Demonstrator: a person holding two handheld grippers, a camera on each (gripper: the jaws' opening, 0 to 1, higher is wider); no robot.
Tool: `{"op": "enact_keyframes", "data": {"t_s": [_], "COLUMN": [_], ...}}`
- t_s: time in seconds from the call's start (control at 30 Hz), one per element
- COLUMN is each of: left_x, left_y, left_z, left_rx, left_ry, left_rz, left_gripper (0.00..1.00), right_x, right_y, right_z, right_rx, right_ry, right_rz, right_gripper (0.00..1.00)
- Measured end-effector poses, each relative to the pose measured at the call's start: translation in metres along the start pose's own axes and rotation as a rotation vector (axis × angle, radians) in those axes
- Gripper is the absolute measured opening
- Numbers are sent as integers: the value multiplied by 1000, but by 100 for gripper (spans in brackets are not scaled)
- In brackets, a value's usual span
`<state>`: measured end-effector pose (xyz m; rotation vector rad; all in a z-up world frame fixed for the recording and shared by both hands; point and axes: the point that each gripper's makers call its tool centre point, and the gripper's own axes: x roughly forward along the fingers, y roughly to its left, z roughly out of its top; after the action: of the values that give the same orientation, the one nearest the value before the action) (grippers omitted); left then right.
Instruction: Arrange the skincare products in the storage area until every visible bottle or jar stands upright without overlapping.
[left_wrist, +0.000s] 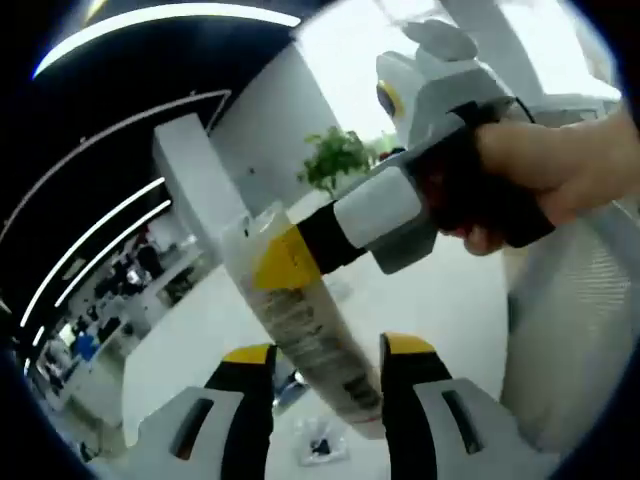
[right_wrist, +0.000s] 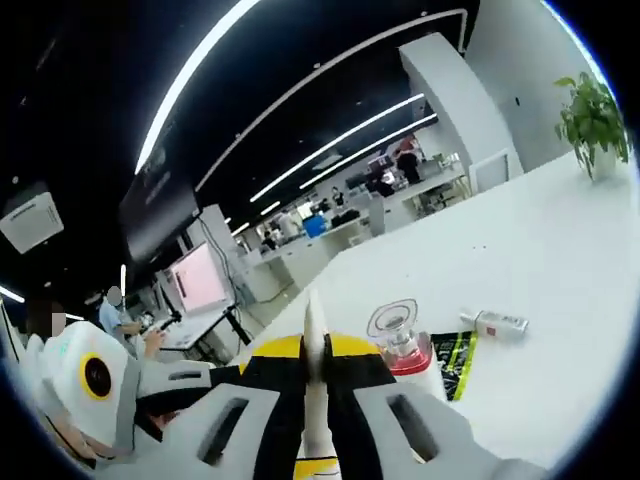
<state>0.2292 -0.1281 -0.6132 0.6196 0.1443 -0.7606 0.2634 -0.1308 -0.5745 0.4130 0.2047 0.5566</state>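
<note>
A clear tube (left_wrist: 310, 320) is held up off the white table (right_wrist: 560, 270) between both grippers, so the step in hand is judged to be a mid-air handover or re-grip, before the tube is stood upright.

In the left gripper view, the left gripper (left_wrist: 325, 365) is seen nearest, its yellow-tipped jaws spread on either side of the tube's lower part; whether the pads touch the tube cannot be told, and no pinch is shown. Just above them, the tube is pinched by the right gripper (left_wrist: 285, 258), which comes in from the right with a hand (left_wrist: 555, 165) on its handle. The tube is tilted, its printed label facing the camera. Beyond the tube, a potted plant (left_wrist: 335, 158) is seen on the far part of the table.

In the right gripper view, the right gripper's jaws are pressed together on the tube's thin flat end (right_wrist: 316, 350), seen edge-on. Just right of the tube, a red bottle with a clear stopper (right_wrist: 403, 345) is standing upright on the table. Right of it, a dark green sachet (right_wrist: 455, 362) is lying flat, and a little farther a small clear bottle (right_wrist: 493, 322) is lying on its side. The plant is at the table's far right.

Next move, as judged: the tube is to be secured by the left gripper or lowered, then set upright clear of the red bottle. The small clear bottle is not yet stood up, so the task is far from done.
</note>
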Motion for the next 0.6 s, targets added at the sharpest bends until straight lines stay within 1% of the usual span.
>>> {"op": "enact_keyframes", "data": {"t_s": [0.03,0.07,0.1,0.17,0.2,0.23,0.3,0.4,0.5,0.53,0.57,0.6], "left_x": [0,-1,-1,0,1,1,1,-2,-4,-4,-4,-4], "left_y": [5,11,14,18,17,19,19,12,8,8,7,6], "left_z": [-1,1,2,4,6,9,9,11,11,11,10,9], "left_rx": [8,36,71,167,190,217,263,406,485,511,548,590], "left_ry": [10,-2,1,27,23,20,24,23,29,35,41,42], "left_rz": [27,70,92,123,127,146,150,163,168,167,169,172], "left_gripper": [36,35,35,38,39,38,37,33,30,29,28,27], "right_x": [0,0,0,0,-1,-2,-5,-7,-10,-10,-11,-11], "right_y": [0,2,3,6,4,4,0,-5,-9,-9,-9,-10], "right_z": [0,0,0,-1,-2,-3,-4,-10,-15,-16,-19,-20], "right_rx": [10,57,114,222,301,329,501,628,727,772,846,871], "right_ry": [-5,-20,-36,-65,-93,-97,-139,-154,-173,-178,-188,-194], "right_rz": [-4,-11,-17,-13,-23,-27,-35,-44,-61,-63,-65,-69], "right_gripper": [5,5,5,5,5,5,5,6,6,6,7,7]}}
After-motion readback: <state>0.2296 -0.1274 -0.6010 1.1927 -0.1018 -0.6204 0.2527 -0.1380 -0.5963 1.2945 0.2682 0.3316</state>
